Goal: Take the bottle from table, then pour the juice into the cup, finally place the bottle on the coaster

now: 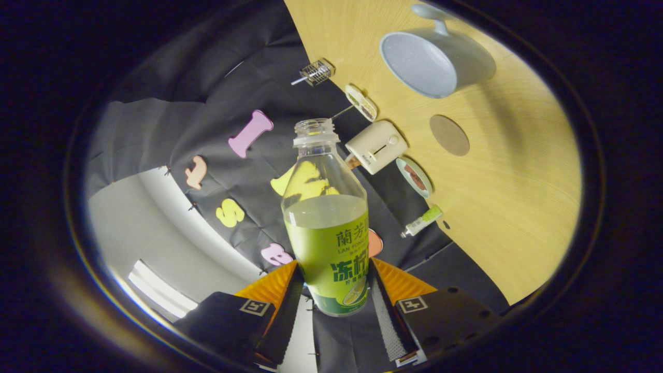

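While the fingers (pixel 336 303) clamp the juice bottle (pixel 328 228) at its green-labelled lower body, one finger pressing on each side, the whole view is rolled, so the wooden table (pixel 518 197) stands to the right of the bottle rather than under it. The bottle is uncapped, its open neck pointing away from the fingers, and the pale juice fills it to just above the label.

Beyond the fingers and off to the right lies the grey cup (pixel 432 62), its open mouth turned toward the camera and its handle on the far side. The round brown coaster (pixel 449 134) sits on the table between the cup and the bottle, well apart from both. Along the table's edge, near the bottle's neck, stand a small cream toaster (pixel 374 146), a little plate (pixel 414 177) and a small tube (pixel 423 220).

The step in hand looks like carrying the bottle toward the cup for the pour. To do it well, the neck should come right over the cup's mouth before tipping further, and the tilt should grow slowly, since the grip sits low and the liquid will shift.
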A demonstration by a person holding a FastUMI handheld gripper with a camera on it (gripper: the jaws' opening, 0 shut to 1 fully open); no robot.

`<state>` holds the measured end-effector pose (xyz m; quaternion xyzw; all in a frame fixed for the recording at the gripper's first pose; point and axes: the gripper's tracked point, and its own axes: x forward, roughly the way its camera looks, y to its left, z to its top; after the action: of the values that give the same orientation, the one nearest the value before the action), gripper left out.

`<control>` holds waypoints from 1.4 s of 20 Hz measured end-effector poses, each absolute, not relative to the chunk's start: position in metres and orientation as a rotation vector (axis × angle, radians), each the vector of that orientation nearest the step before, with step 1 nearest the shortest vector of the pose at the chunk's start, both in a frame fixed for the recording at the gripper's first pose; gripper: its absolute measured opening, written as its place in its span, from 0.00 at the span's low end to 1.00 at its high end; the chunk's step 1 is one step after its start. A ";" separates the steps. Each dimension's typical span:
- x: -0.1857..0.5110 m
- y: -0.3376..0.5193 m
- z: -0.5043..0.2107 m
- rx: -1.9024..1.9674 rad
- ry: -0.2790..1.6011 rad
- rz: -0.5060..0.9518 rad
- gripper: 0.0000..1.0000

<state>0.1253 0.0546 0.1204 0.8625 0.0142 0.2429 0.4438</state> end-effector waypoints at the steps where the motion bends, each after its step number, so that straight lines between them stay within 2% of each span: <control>1: 0.127 0.055 0.120 2.127 0.033 0.598 0.74; 14: 0.116 0.075 0.114 1.809 0.047 0.505 0.74; 22: 0.111 0.045 0.112 1.262 0.001 0.352 0.75; 28: 0.123 0.032 0.098 0.850 0.040 0.256 0.75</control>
<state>0.1225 0.0321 0.0977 0.4112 0.0193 0.1237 0.9029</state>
